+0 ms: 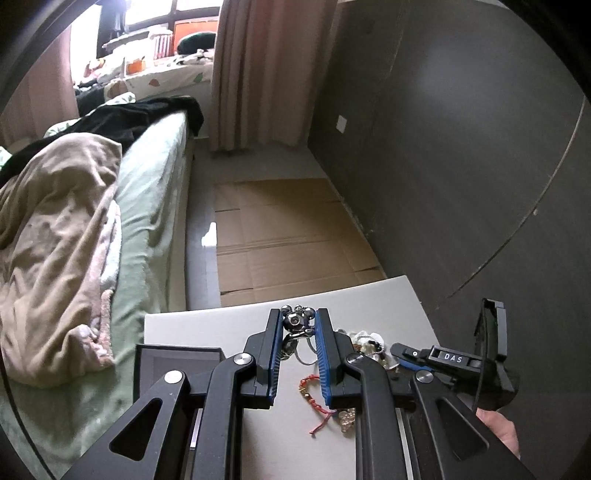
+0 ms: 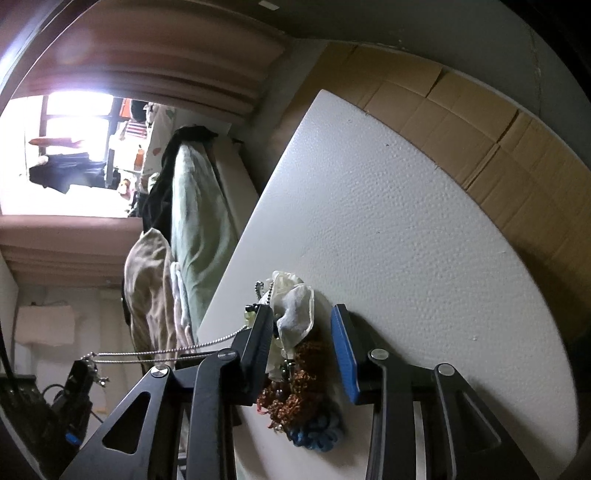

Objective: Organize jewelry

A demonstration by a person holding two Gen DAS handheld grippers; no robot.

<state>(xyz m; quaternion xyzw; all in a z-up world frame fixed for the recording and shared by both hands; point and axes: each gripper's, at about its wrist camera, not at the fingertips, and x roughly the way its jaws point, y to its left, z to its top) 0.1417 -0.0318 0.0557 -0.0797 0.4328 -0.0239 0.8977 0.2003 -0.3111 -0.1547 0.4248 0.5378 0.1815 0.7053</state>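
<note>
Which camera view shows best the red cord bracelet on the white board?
The left wrist view. There the red cord bracelet lies in plain sight on the white board, between the fingers of the left gripper, which holds a silver piece. The right wrist view shows only a jewelry pile; the bracelet cannot be told apart there.

Daylight pours from the window [image 1: 147, 22] — blown out to white in the right wrist view, with glare on the floor [image 1: 208, 236]. Elsewhere the room is dim. Fisheye bending and dark vignettes ring both views — near foreground slightly soft.
</note>
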